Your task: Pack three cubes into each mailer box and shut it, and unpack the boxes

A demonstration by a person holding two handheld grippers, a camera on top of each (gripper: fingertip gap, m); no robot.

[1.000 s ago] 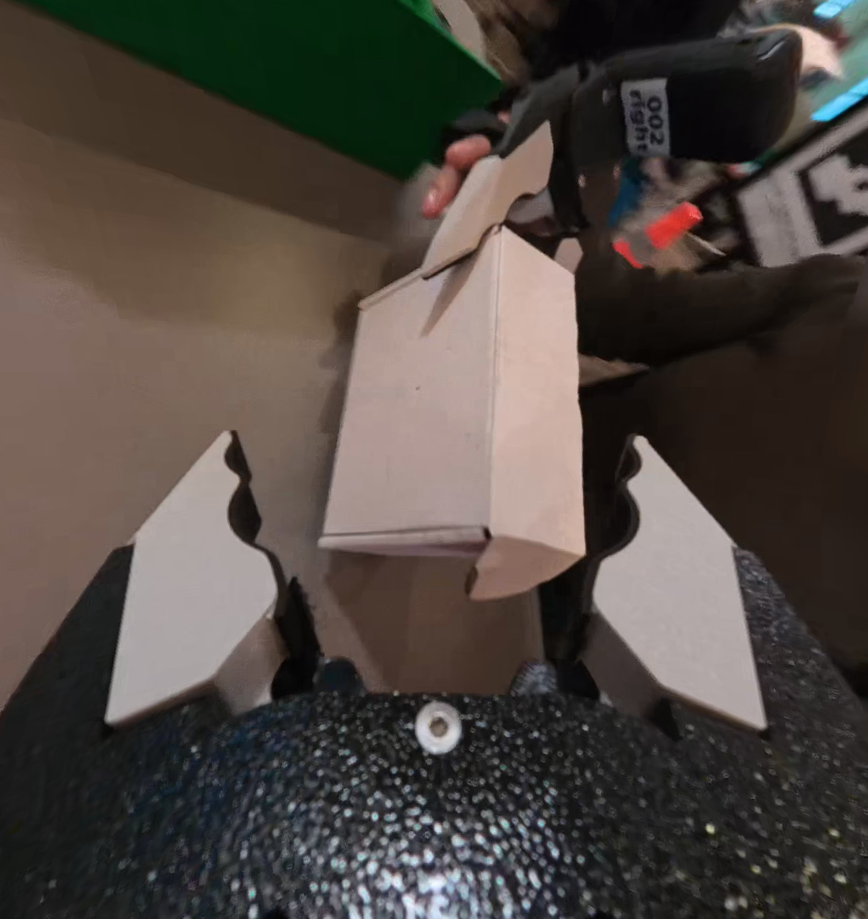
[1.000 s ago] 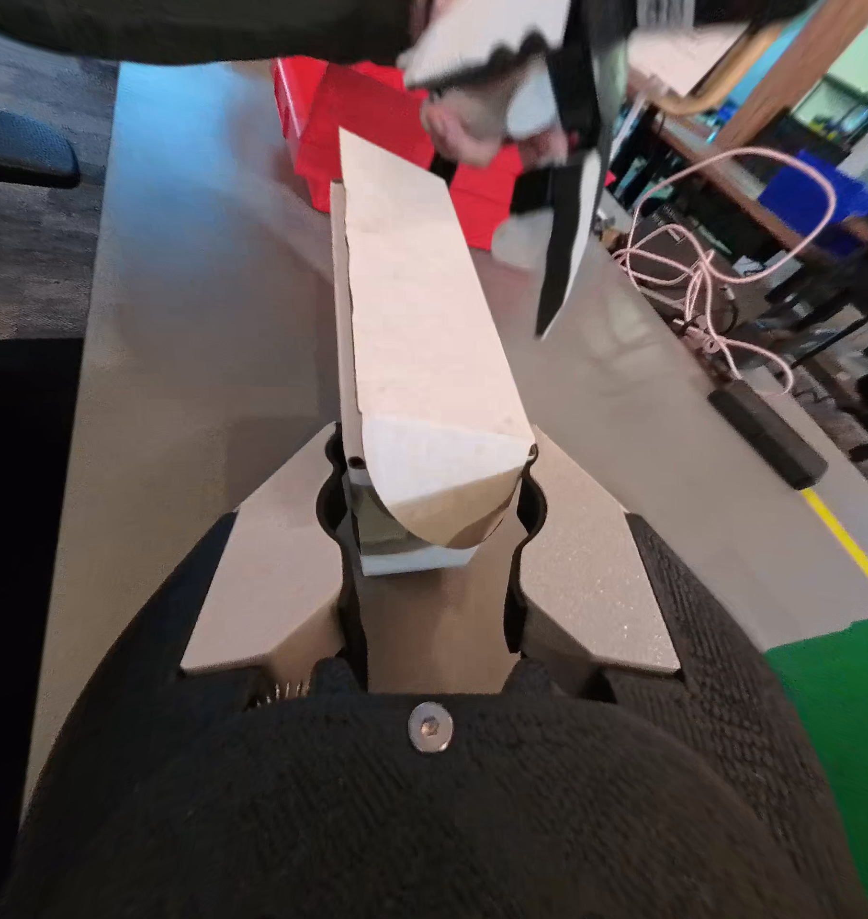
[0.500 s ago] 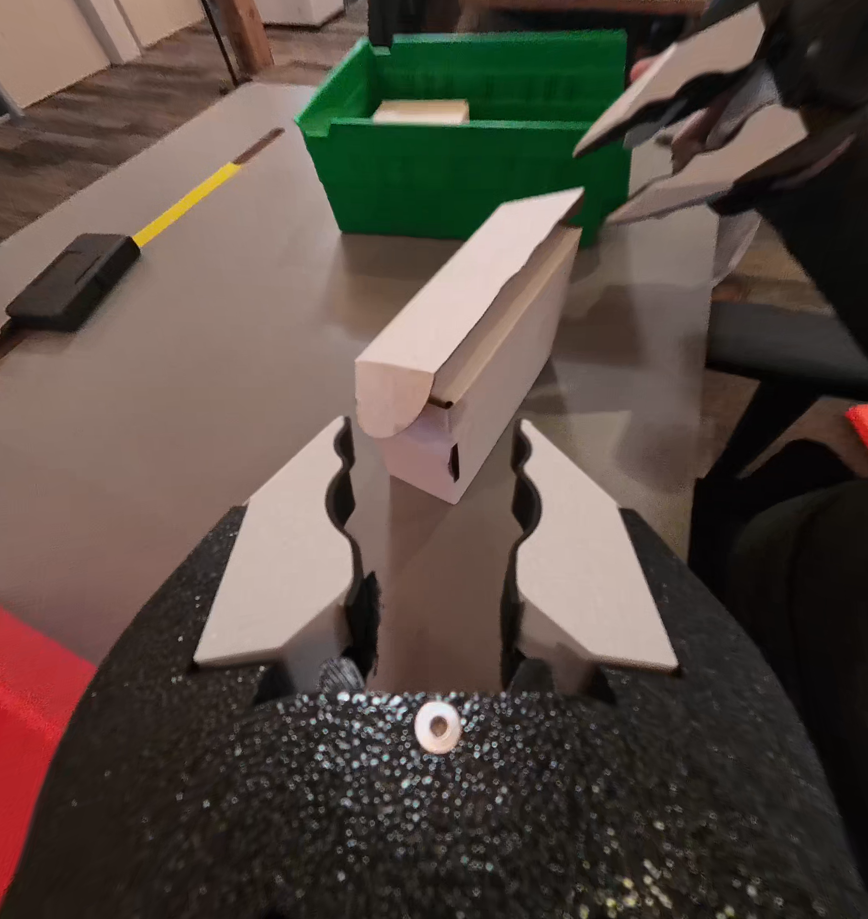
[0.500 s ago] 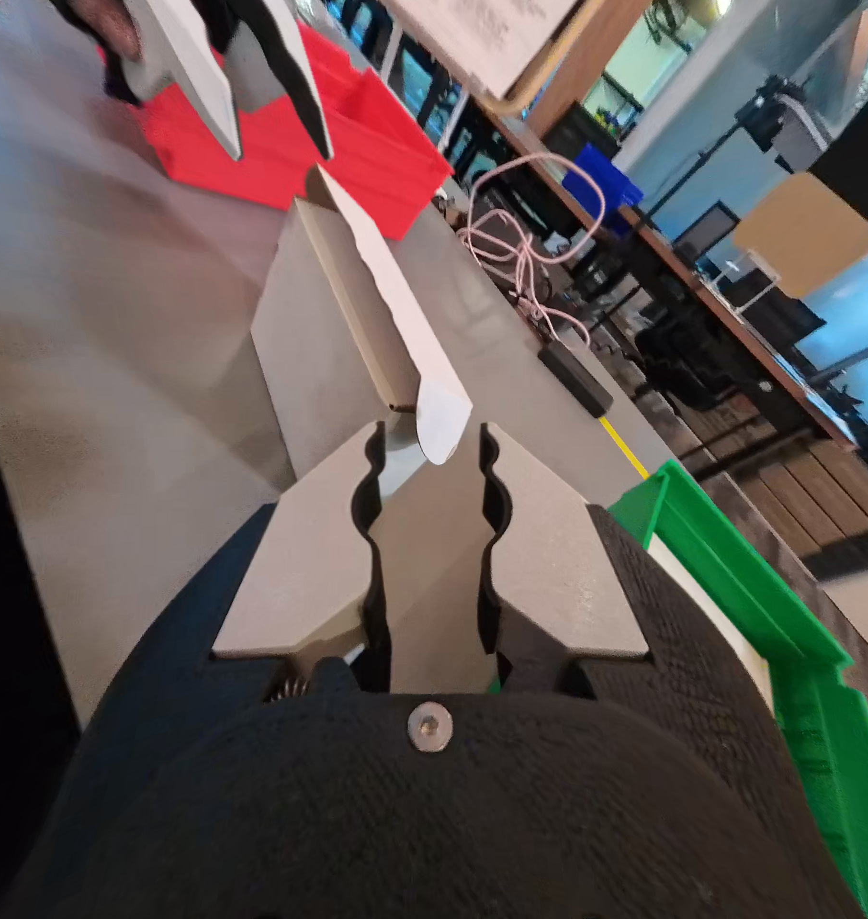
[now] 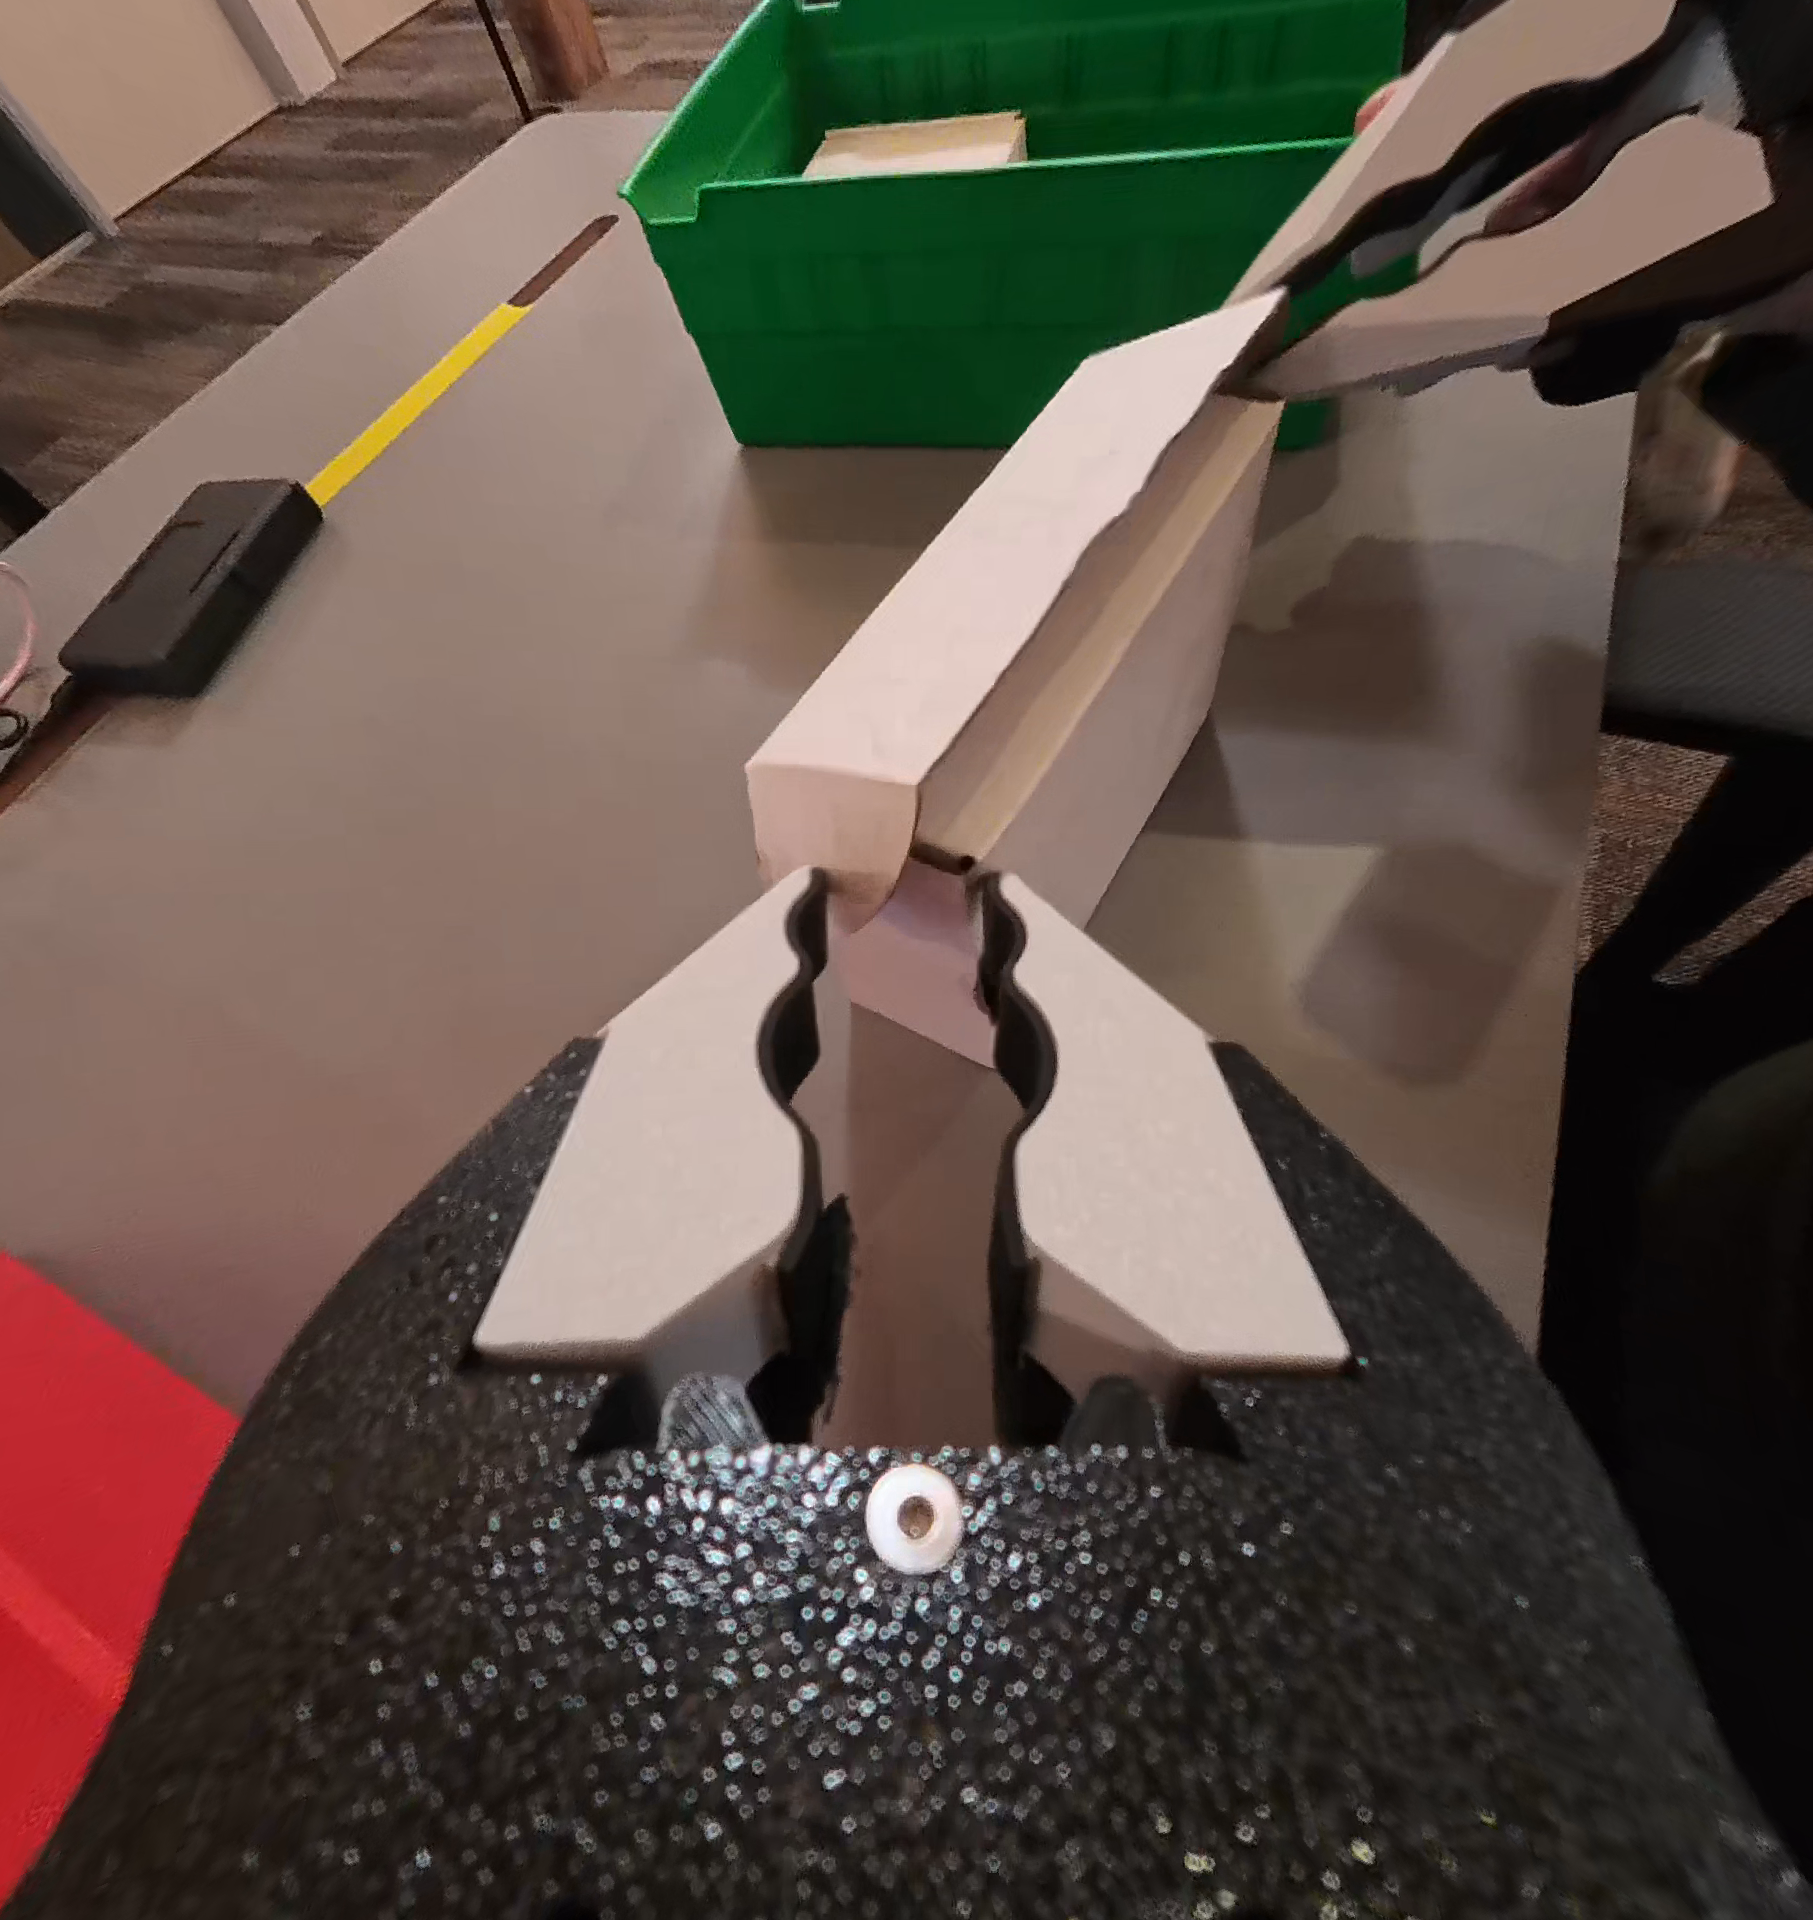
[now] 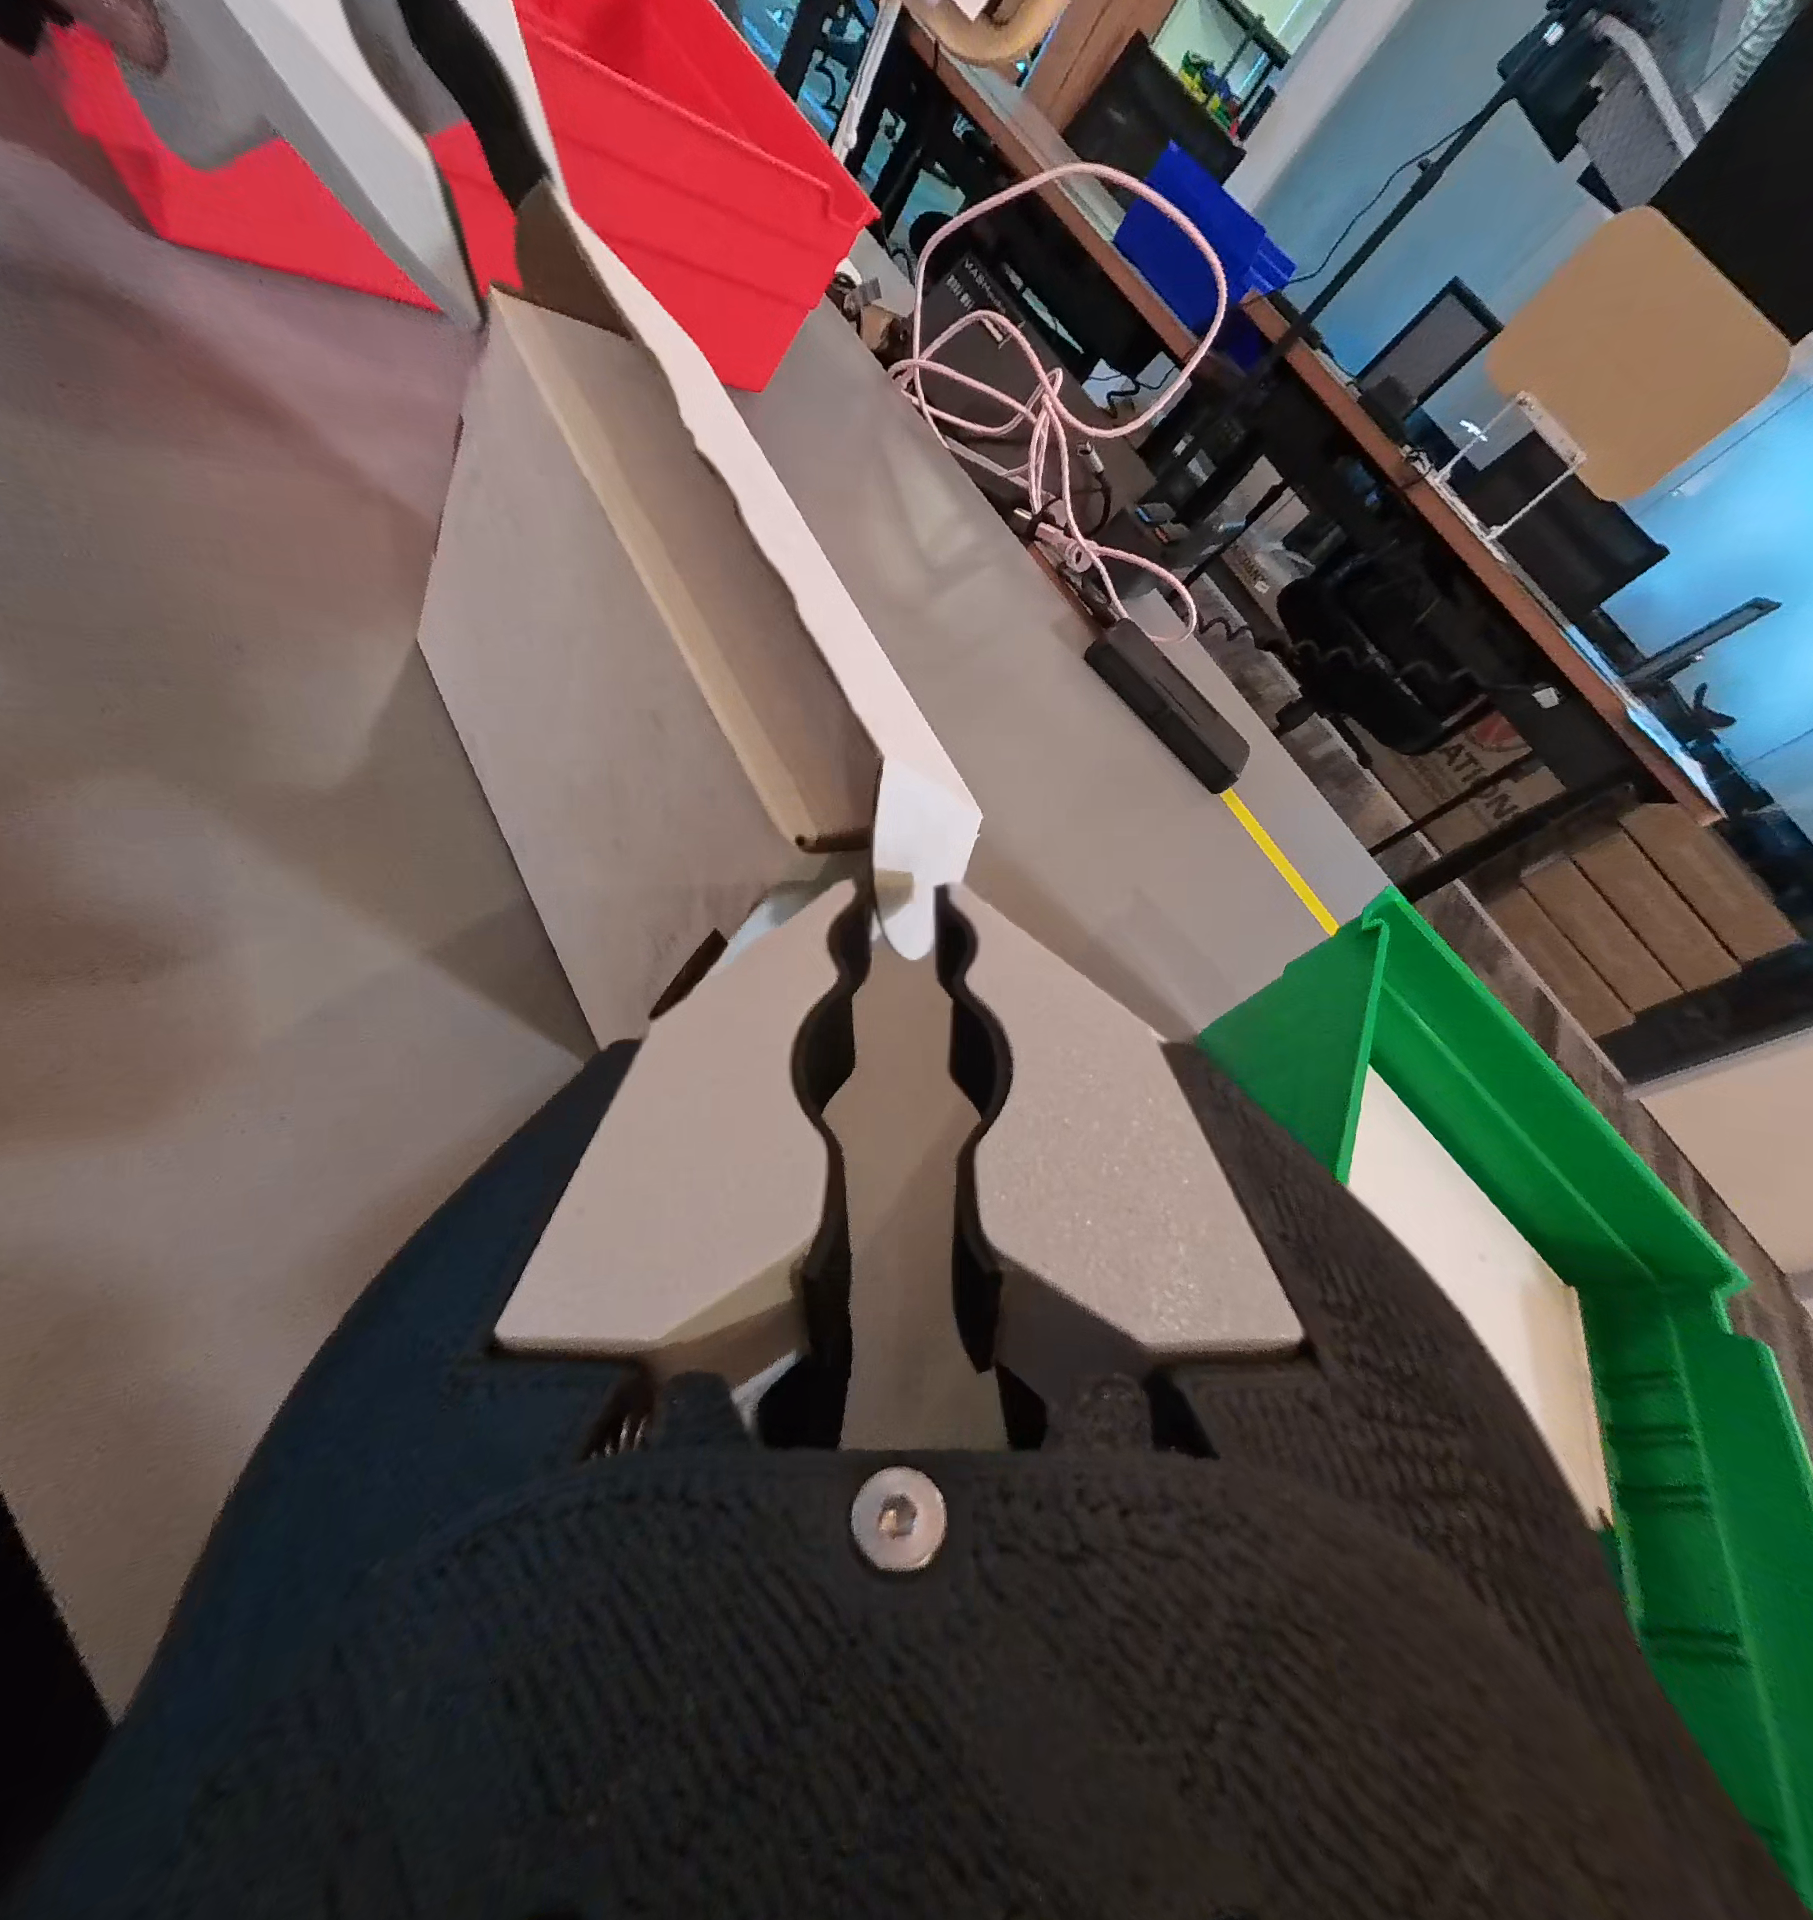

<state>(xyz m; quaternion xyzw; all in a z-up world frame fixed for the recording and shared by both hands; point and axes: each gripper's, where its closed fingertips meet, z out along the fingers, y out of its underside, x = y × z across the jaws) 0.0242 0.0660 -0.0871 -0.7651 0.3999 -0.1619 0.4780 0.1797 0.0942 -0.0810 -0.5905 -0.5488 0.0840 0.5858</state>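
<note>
Cardboard mailer box [image 5: 1078, 665] gripped endwise by both tongs

The left gripper [image 5: 902, 914] has narrowed around the near end of the mailer box [image 5: 1037, 623]; the right gripper [image 6: 902, 925] has released the box body and now closes on its lid flap [image 6: 907, 914].

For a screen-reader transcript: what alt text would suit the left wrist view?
The left gripper grips the near end of a long pale cardboard mailer box on a grey table, while the right gripper meets the lid at its far end. A green bin stands behind.
</note>
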